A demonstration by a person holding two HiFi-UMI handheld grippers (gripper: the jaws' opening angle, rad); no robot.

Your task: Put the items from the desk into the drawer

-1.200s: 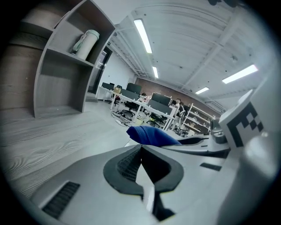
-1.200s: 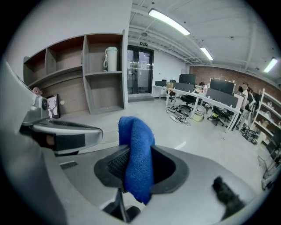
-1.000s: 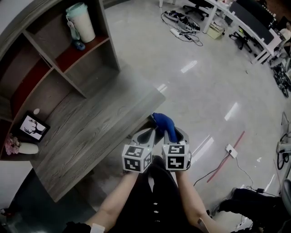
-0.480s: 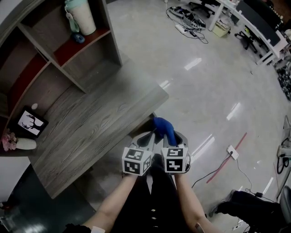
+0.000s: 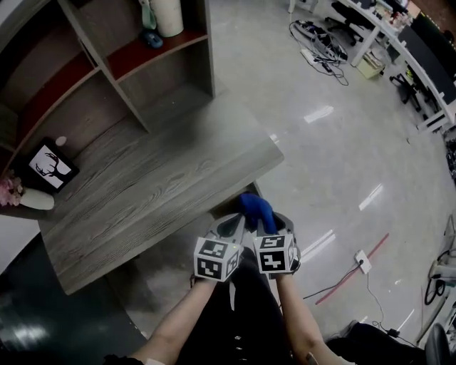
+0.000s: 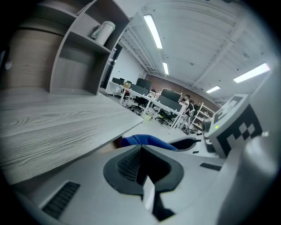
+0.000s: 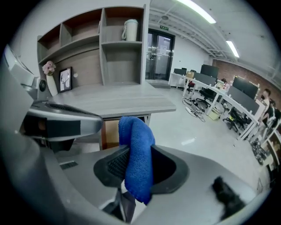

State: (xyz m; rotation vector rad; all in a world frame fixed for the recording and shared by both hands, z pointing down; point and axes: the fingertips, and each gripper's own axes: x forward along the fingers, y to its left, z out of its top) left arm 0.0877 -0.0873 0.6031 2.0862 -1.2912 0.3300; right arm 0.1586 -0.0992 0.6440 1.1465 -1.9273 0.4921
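A folded blue cloth (image 5: pixel 255 208) sticks up between the jaws of my right gripper (image 5: pixel 266 219), which is shut on it; the cloth (image 7: pixel 134 132) fills the right gripper view's centre. My left gripper (image 5: pixel 232 228) is right beside it, jaws pressed together with nothing between them (image 6: pixel 140 151). Both grippers hang just off the front right corner of the grey wood desk (image 5: pixel 157 185). A brown opening (image 7: pixel 109 134) shows under the desk edge; whether it is the drawer I cannot tell. The cloth (image 6: pixel 145 140) peeks over the left gripper's jaws.
A shelf unit stands on the back of the desk with a deer picture frame (image 5: pixel 51 168), a small flower vase (image 5: pixel 28 199) and a pale jug (image 5: pixel 167 14). A power strip (image 5: pixel 362 261) and cables lie on the shiny floor to the right. Office desks stand beyond.
The head view has swung, so the desk and shelves sit further right and lower. Both grippers stay side by side at the desk's corner, the cloth still held.
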